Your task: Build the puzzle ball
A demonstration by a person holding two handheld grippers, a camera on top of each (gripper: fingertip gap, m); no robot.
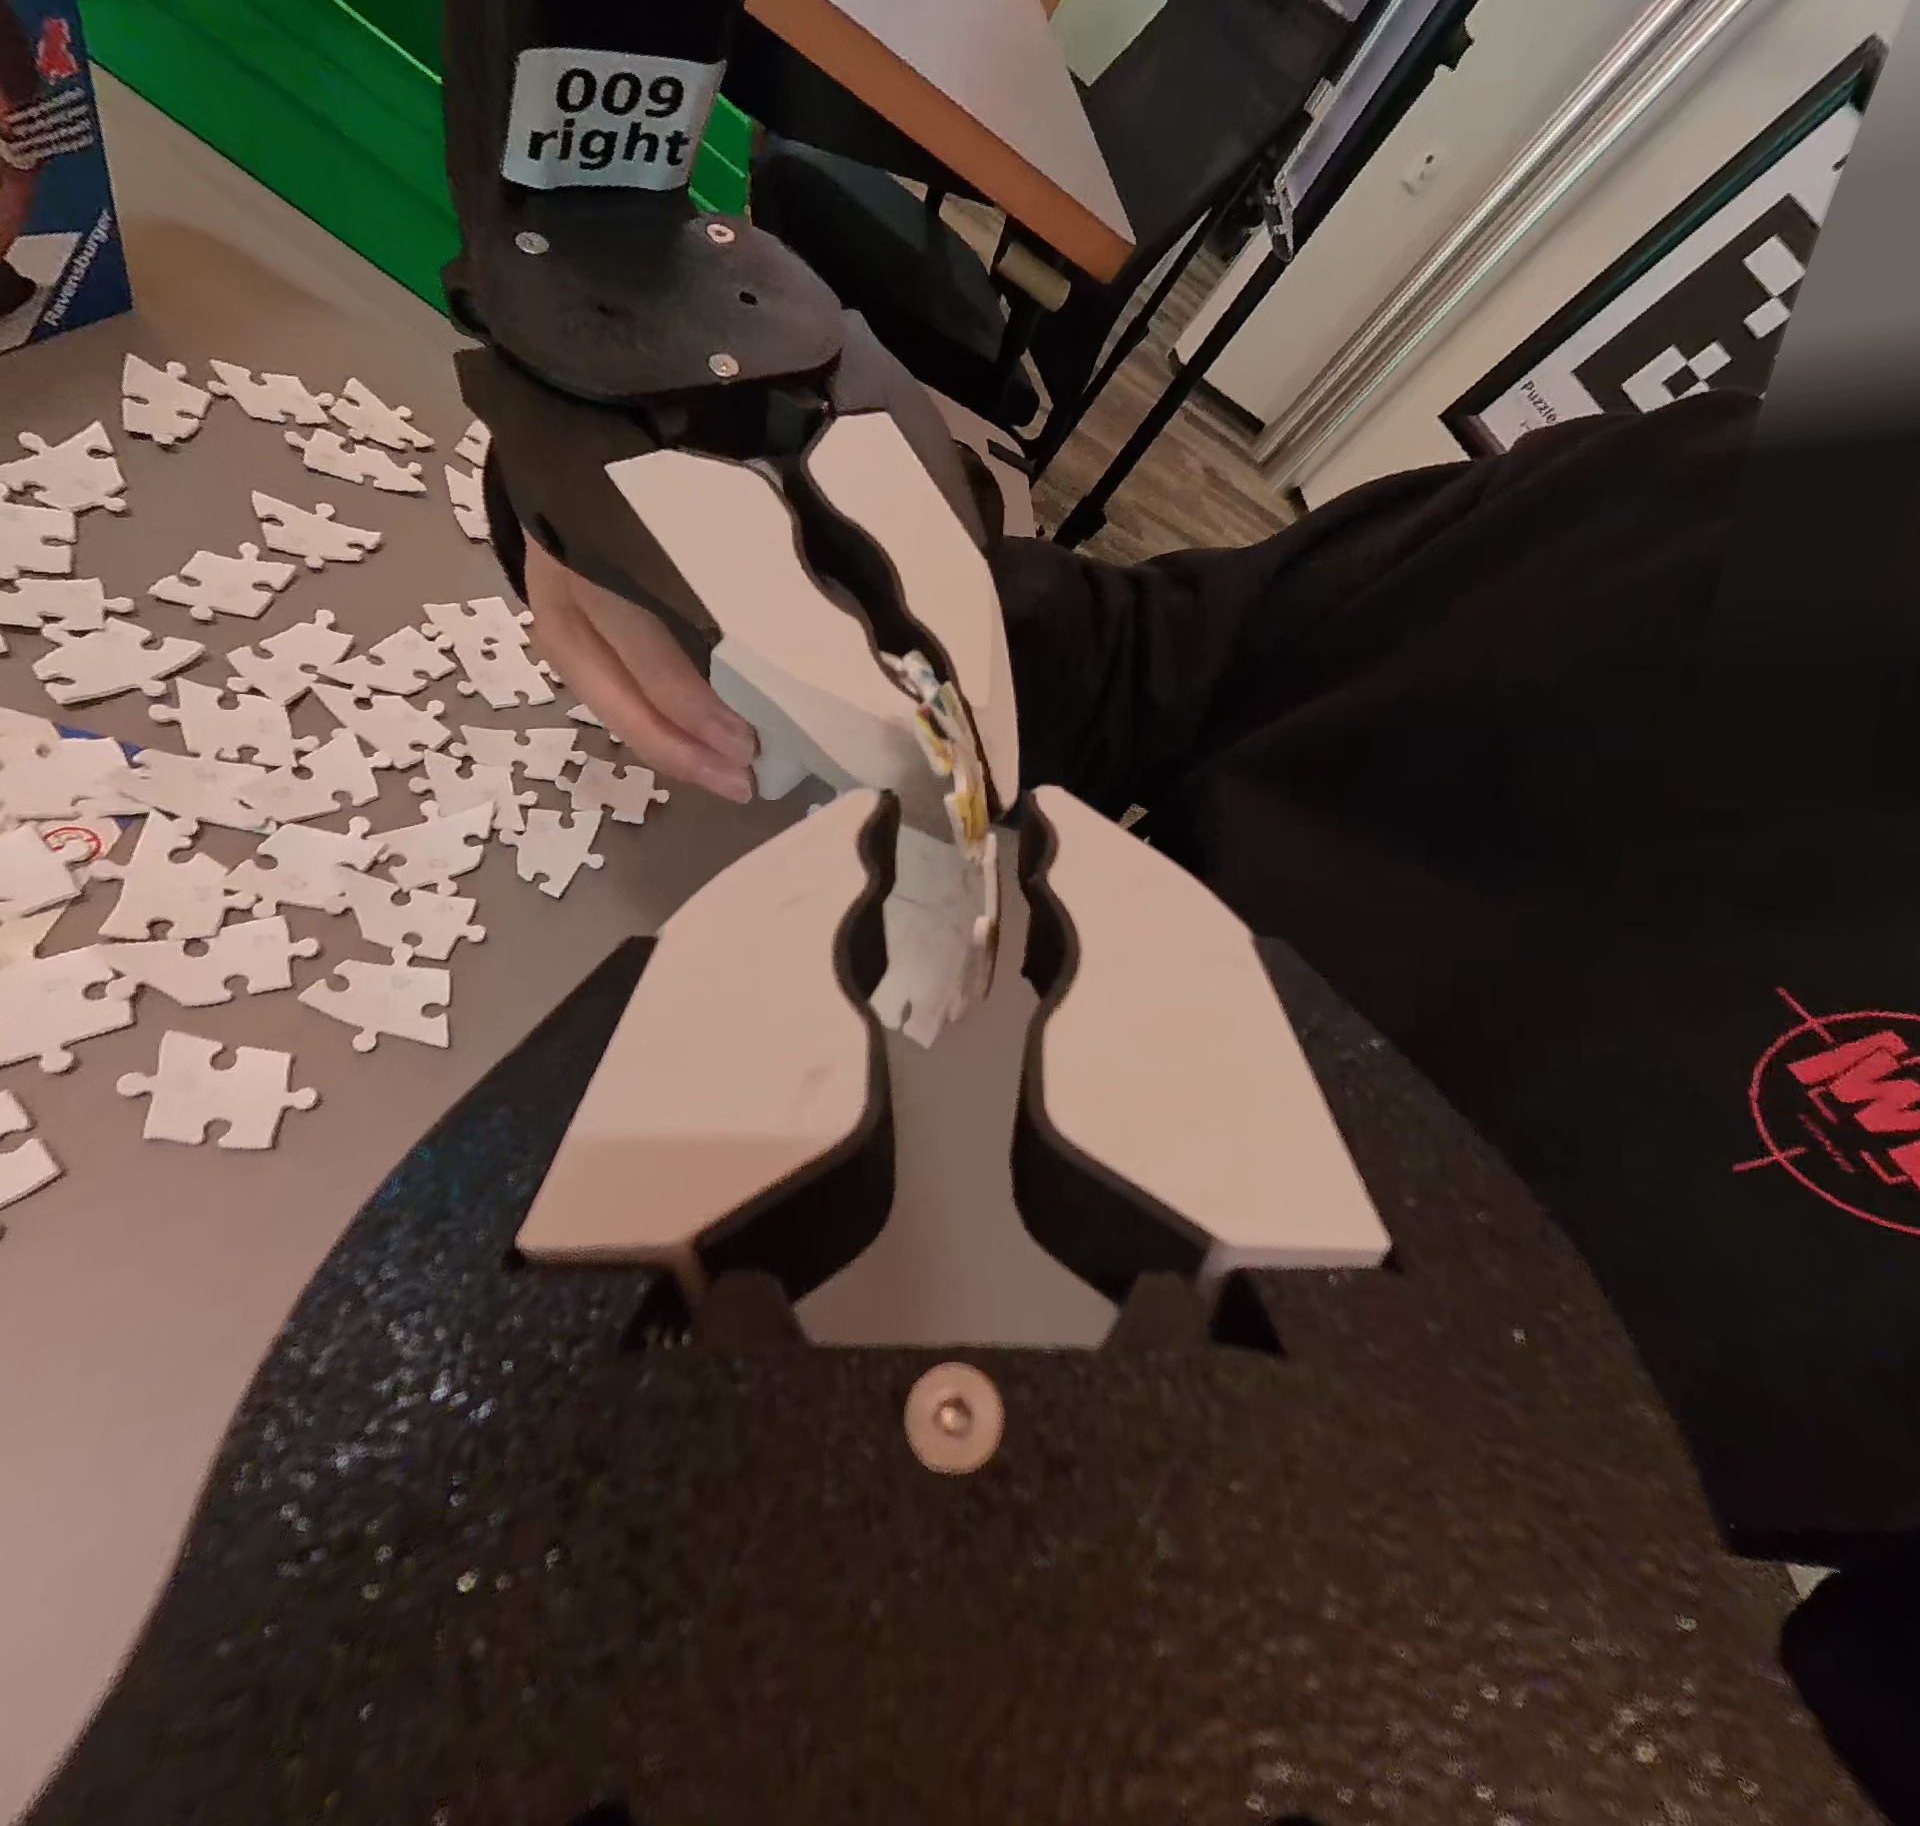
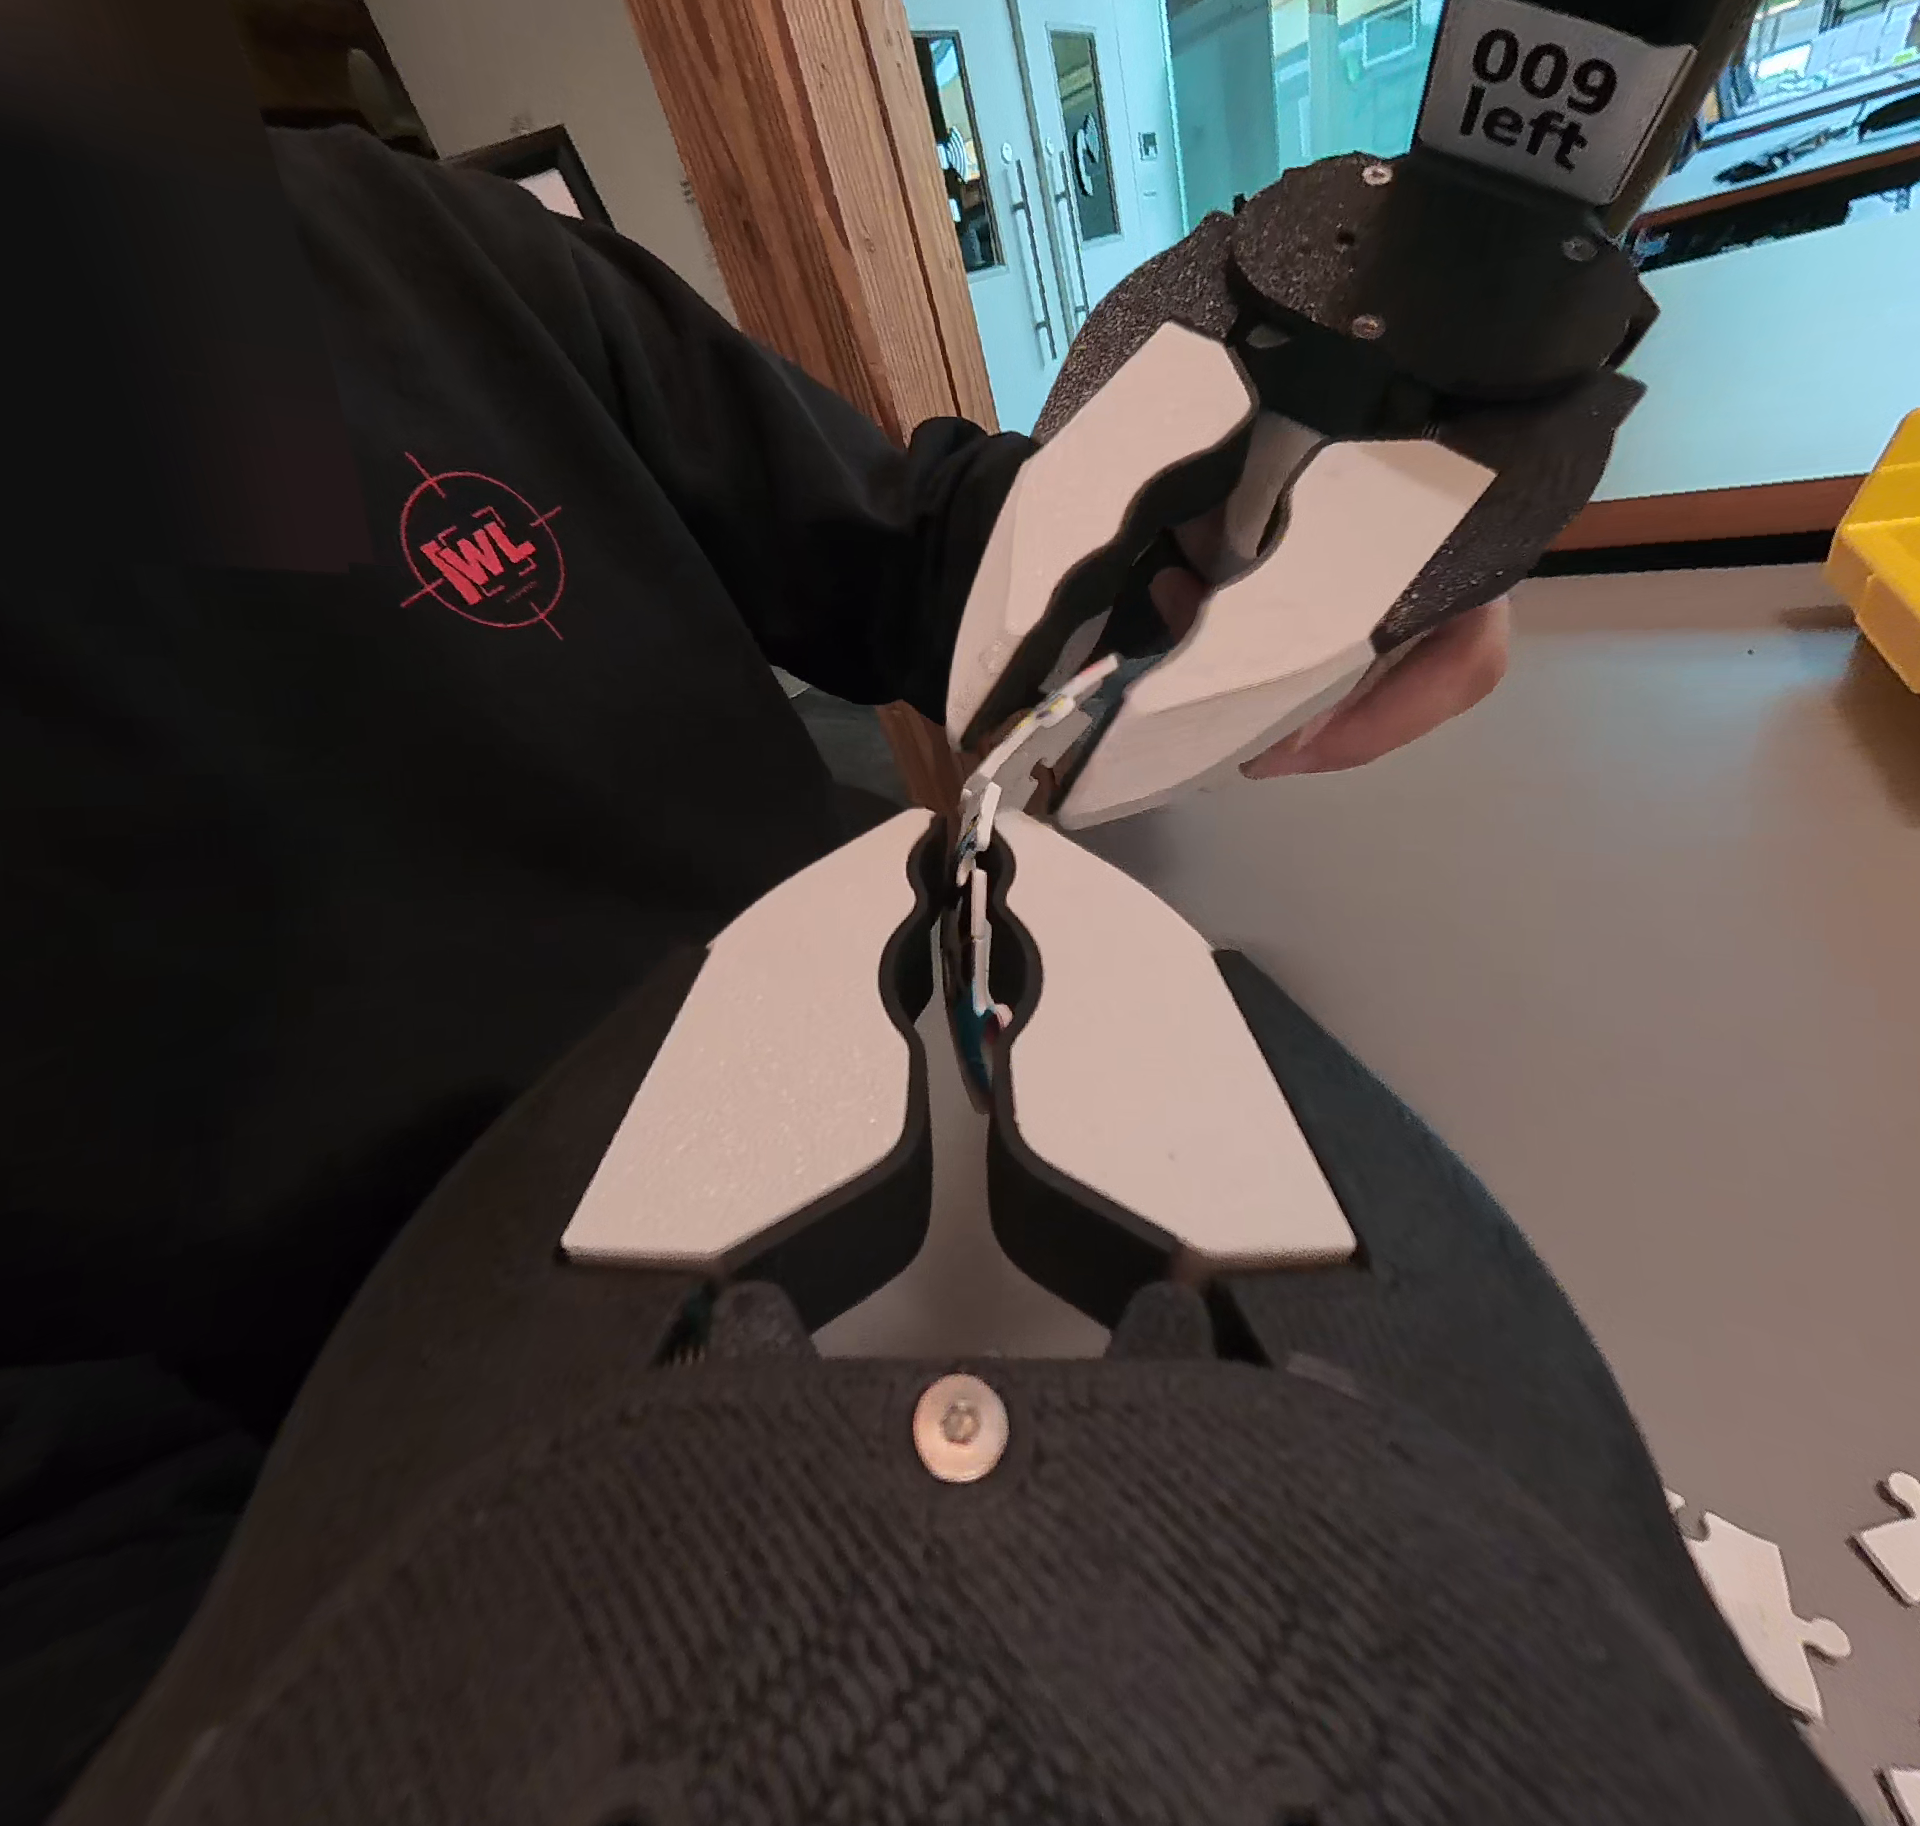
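Note:
My left gripper (image 1: pixel 956 810) is shut on a small assembly of puzzle pieces (image 1: pixel 930 945), seen from its white back. My right gripper (image 1: pixel 966 768) comes in from above, tip to tip with the left, shut on another piece with a coloured print (image 1: pixel 940 716). The two held parts meet edge to edge between the tips. In the right wrist view my right gripper (image 2: pixel 964 831) pinches its piece (image 2: pixel 977 1028) edge-on, and the left gripper (image 2: pixel 1023 768) holds its white pieces (image 2: pixel 1023 748) against it. Both are held in the air above the table.
Many loose white-backed puzzle pieces (image 1: pixel 260 737) lie spread on the grey table (image 1: pixel 644 862) to the left. A blue puzzle box (image 1: pixel 52 166) and green crates (image 1: pixel 260 62) stand behind them. A yellow bin (image 2: pixel 1881 550) sits at the table's far side. The person's black sweatshirt (image 1: pixel 1507 789) is close. Less than 4 cm separates the two grippers' tips.

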